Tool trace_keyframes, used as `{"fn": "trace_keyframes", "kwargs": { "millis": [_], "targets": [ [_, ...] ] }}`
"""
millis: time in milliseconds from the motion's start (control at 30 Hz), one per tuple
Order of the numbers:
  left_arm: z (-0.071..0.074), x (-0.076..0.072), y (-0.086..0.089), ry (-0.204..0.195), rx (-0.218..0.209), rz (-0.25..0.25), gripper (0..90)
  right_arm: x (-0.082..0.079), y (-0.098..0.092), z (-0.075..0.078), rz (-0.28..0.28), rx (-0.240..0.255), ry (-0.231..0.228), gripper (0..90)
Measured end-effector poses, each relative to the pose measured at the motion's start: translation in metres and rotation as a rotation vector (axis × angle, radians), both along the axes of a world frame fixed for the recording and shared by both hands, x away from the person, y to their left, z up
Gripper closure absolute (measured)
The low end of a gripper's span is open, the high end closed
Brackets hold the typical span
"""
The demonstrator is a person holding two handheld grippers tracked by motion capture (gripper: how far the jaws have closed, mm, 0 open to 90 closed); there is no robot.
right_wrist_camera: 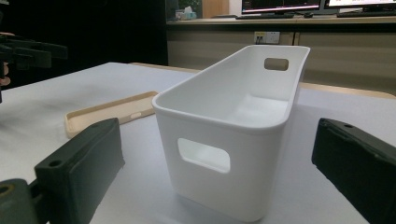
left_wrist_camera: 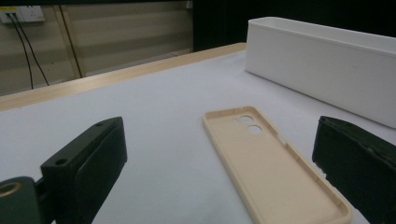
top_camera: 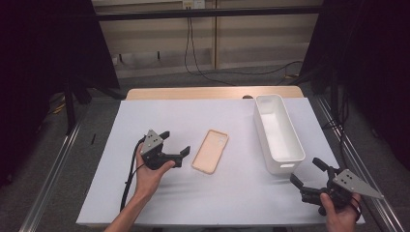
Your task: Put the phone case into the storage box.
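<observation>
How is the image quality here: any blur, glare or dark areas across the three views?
High view: even light on the white table cover, black surrounds, slightly soft. Left gripper view: phone case fairly sharp, the near jaws blurred. Right gripper view: white bin sharp with soft shadows, no glare, background monitors bright.

Overhead forward-down, two low tabletop close-ups
</observation>
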State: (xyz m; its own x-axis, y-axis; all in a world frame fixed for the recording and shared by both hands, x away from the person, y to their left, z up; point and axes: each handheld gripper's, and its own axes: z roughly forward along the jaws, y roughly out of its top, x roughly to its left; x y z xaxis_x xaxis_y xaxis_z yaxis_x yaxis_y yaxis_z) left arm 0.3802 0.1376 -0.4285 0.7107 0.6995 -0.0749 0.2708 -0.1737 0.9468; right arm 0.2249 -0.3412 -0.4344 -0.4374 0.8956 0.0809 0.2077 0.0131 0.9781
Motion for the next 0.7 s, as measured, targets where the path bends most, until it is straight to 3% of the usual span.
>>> {"fn": "trace_keyframes", "kwargs": {
  "millis": [100, 233, 300, 367, 500, 633, 667, 700],
  "targets": [
    [0.0, 0.004, -0.004, -0.002, 0.013, -0.01, 3.2, 0.0, 0.0, 0.0, 0.0, 0.001, 0.001, 1.7],
    [0.0, 0.01, -0.009, 0.021, -0.002, -0.011, 3.8, 0.0, 0.0, 0.0, 0.002, 0.001, 0.001, 1.7],
    [0.0, 0.014, -0.012, 0.002, 0.008, -0.009, 4.1, 0.0, 0.0, 0.0, 0.002, -0.001, 0.001, 1.7],
    [-0.001, 0.015, -0.014, 0.005, -0.012, -0.005, 5.0, 0.001, 0.0, 0.0, -0.003, 0.003, 0.0, 1.7],
    [0.001, 0.021, -0.018, 0.005, 0.03, -0.009, 5.1, 0.001, -0.001, -0.001, -0.002, 0.004, 0.003, 1.7],
    [0.002, 0.026, -0.024, 0.0, 0.03, -0.005, 5.6, 0.0, -0.001, 0.0, 0.0, 0.005, 0.001, 1.7],
    [0.002, 0.029, -0.026, 0.026, 0.033, -0.015, 6.4, 0.001, 0.0, -0.001, 0.001, 0.004, 0.001, 1.7],
    [0.002, 0.029, -0.026, 0.026, 0.033, -0.015, 6.4, 0.001, 0.0, -0.001, 0.001, 0.004, 0.001, 1.7]
  ]
}}
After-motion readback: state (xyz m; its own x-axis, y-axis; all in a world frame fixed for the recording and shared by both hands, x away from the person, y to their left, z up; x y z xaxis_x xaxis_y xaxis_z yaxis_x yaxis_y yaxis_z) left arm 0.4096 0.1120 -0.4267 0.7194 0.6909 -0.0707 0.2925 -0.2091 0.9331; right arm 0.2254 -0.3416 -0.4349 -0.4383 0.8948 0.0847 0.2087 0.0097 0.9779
